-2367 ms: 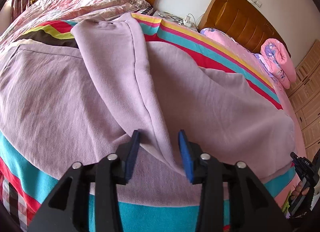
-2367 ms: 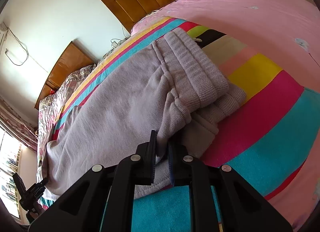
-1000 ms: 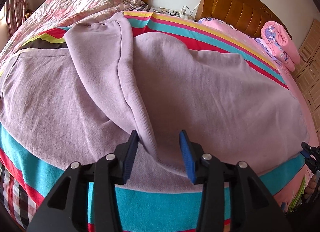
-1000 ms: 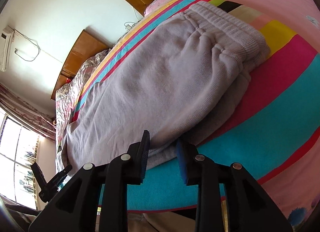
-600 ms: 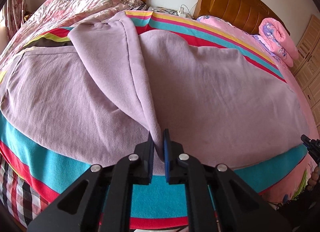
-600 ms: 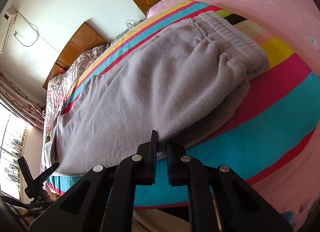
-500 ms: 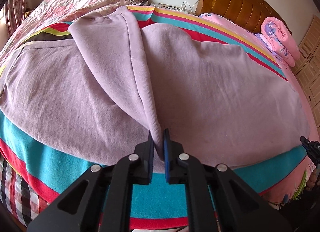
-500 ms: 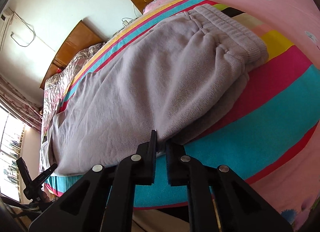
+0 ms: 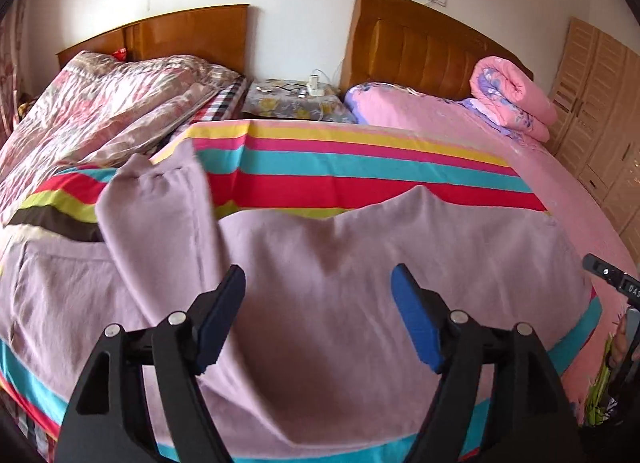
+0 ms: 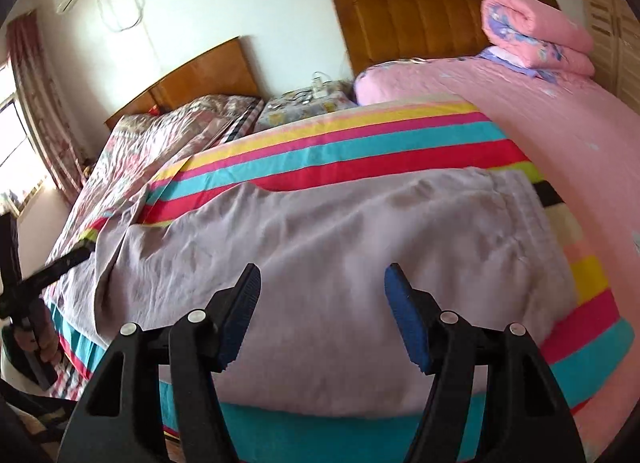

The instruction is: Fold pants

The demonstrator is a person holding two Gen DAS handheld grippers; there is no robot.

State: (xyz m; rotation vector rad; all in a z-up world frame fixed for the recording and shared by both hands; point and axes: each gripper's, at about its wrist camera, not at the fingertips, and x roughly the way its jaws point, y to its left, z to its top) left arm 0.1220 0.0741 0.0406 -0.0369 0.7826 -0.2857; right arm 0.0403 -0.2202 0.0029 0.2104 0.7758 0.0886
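Pants [image 9: 360,271] lie spread across the striped blanket [image 9: 360,167] on the bed, along its near edge, and they have just been let go. Half a second ago both grippers were pinched shut on the near hem of the cloth; now the left gripper [image 9: 318,315] and the right gripper [image 10: 322,311] both have their jaws opening wide with nothing between the blue pads, and both sit higher and farther back from the fabric than before. The cloth they held has dropped flat onto the layer below.

That reads as one fold finished: the near edge has been carried over and released, so the garment now lies doubled along its length. A further fold, end toward end, probably remains before the task is done, and both grippers are free to take a new hold.

As for looks, the garment is a soft lilac knit, thick like sweatpants. In the right wrist view the ribbed waistband [image 10: 528,203] sits at the right end, close to the black and yellow stripes, and the body runs left with shallow wrinkles. In the left wrist view one leg [image 9: 160,215] angles away toward the far-left, its cuff lying on the stripes, blurred slightly. The far edge of the body is wavy, not straight. The near edge hangs close to the bed's edge.
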